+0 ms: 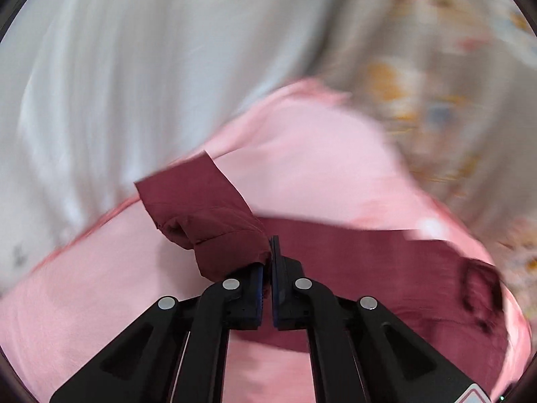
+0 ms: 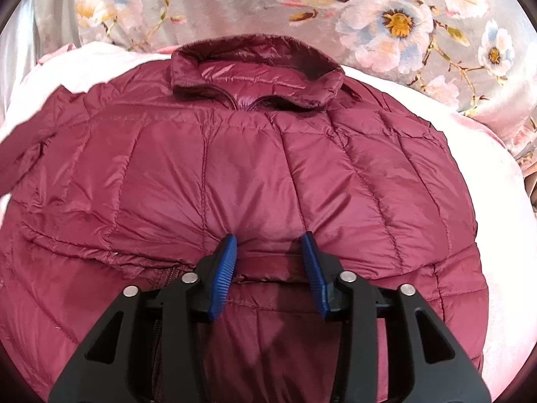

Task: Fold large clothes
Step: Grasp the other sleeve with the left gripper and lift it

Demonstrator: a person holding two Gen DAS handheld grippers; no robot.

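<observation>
You have a pink blanket (image 2: 496, 221) as the work surface; the maroon quilted jacket (image 2: 235, 168) lies flat on it, with a floral cloth (image 2: 386, 16) behind.

Your left wrist view is smeared by motion blur across the pink sheet (image 1: 302, 154) and floral cloth (image 1: 436, 67), sharp only near the gripper. Your right wrist view is crisp and evenly bright, with soft sheen on the maroon puffer jacket (image 2: 255, 154). Fisheye bending and dark corners frame both.
</observation>
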